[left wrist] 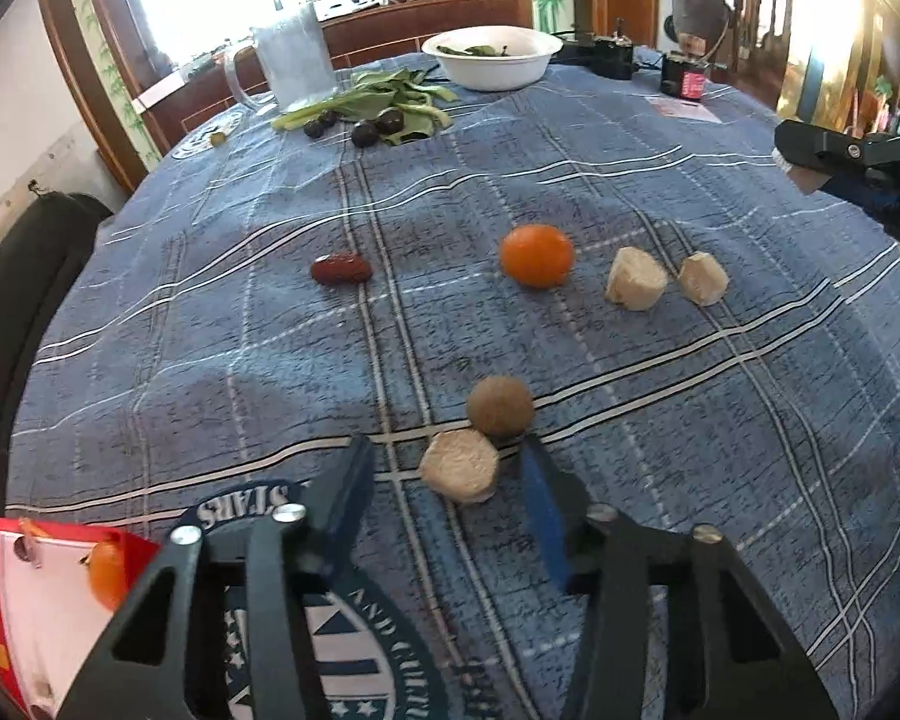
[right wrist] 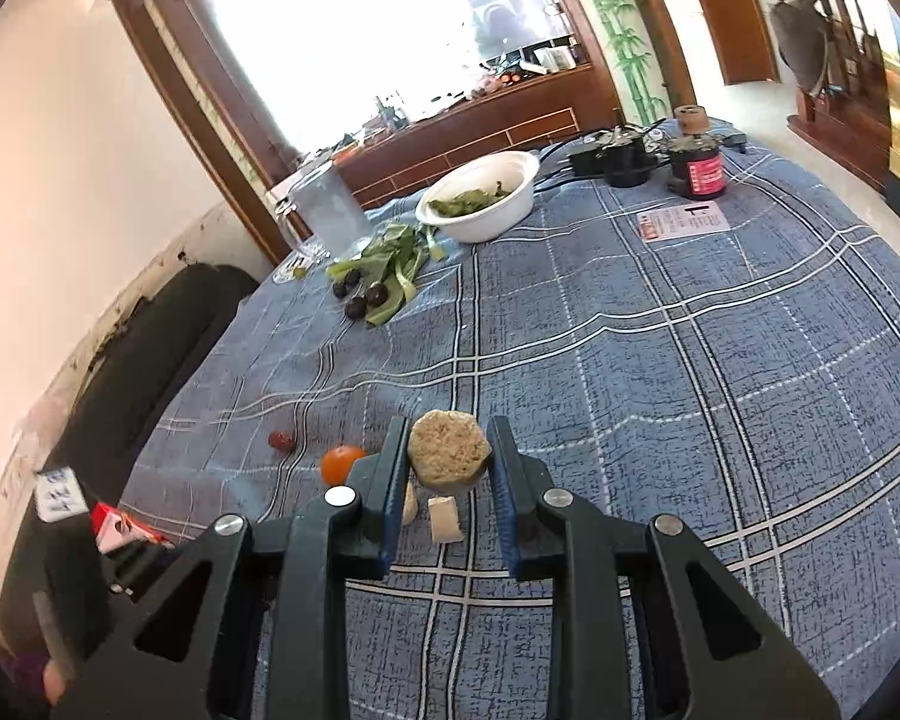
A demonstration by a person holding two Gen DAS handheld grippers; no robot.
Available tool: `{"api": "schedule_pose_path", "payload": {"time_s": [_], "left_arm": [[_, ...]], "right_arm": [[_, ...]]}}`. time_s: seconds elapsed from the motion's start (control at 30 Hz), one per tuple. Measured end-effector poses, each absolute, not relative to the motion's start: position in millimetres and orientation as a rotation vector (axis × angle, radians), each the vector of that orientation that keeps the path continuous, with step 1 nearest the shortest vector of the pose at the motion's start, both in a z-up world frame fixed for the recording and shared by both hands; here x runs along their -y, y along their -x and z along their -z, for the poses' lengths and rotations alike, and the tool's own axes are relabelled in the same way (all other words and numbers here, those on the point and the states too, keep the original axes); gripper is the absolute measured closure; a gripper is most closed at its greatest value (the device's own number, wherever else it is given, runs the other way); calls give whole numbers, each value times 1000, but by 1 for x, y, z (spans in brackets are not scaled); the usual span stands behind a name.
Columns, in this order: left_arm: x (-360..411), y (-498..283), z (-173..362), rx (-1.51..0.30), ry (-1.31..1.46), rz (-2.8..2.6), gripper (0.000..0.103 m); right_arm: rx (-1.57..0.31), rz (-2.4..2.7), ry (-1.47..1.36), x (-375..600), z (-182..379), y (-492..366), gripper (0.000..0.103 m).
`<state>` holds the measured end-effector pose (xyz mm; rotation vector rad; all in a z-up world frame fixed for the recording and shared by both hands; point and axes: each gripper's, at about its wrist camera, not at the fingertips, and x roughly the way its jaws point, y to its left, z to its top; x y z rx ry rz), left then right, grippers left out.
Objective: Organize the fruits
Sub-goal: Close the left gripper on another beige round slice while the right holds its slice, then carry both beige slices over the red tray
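My left gripper (left wrist: 447, 459) is open, low over the blue plaid cloth, its jaws on either side of a pale cut fruit chunk (left wrist: 459, 466). A brown round fruit (left wrist: 500, 406) sits just beyond that chunk. Farther off lie an orange (left wrist: 536, 255), a red date (left wrist: 341, 269) and two more pale chunks (left wrist: 635, 278) (left wrist: 702, 278). My right gripper (right wrist: 447, 450) is shut on a pale cut chunk (right wrist: 448, 451) and holds it above the table. Below it lie two pale chunks (right wrist: 444, 517), the orange (right wrist: 340, 461) and the red date (right wrist: 281, 440).
A red and white box (left wrist: 42, 594) holding an orange fruit sits at the near left. At the far side stand a white bowl (left wrist: 492, 57) of greens, a glass mug (left wrist: 291, 57), loose greens with dark fruits (left wrist: 378, 126), a red-labelled jar (right wrist: 697, 165) and a card (right wrist: 681, 221).
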<state>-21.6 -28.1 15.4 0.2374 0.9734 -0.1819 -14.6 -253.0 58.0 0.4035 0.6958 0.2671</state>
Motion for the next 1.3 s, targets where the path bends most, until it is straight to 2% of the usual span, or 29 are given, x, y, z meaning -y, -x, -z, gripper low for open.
{"api": "schedule_pose_path", "payload": {"time_s": [0.03, 0.1, 0.3, 0.43, 0.7, 0.87, 1.0, 1.13, 1.3], "left_arm": [[28, 21, -16, -974, -231, 191, 64], [29, 19, -15, -981, -206, 219, 77], [27, 23, -19, -973, -181, 207, 77], [19, 34, -40, -923, -153, 174, 77], [-32, 100, -119, -684, -41, 90, 77], [-85, 141, -145, -572, -11, -44, 77], [-130, 163, -148, -561, -11, -161, 77], [-167, 174, -136, -588, 4, -237, 77], [-198, 178, -121, -615, 61, -284, 77]], "right_arm": [[-695, -265, -403, 252, -59, 15, 76], [-691, -266, -400, 252, -61, 15, 76], [-688, -272, -398, 254, -61, 16, 76], [-687, -275, -381, 252, -60, 17, 76], [-628, -285, -336, 243, -65, 27, 76], [-523, -340, -297, 231, -75, 42, 76], [-468, -369, -223, 214, -76, 51, 76], [-589, -369, -237, 199, -64, 40, 76], [-630, -446, -196, 150, -79, 56, 76]]}}
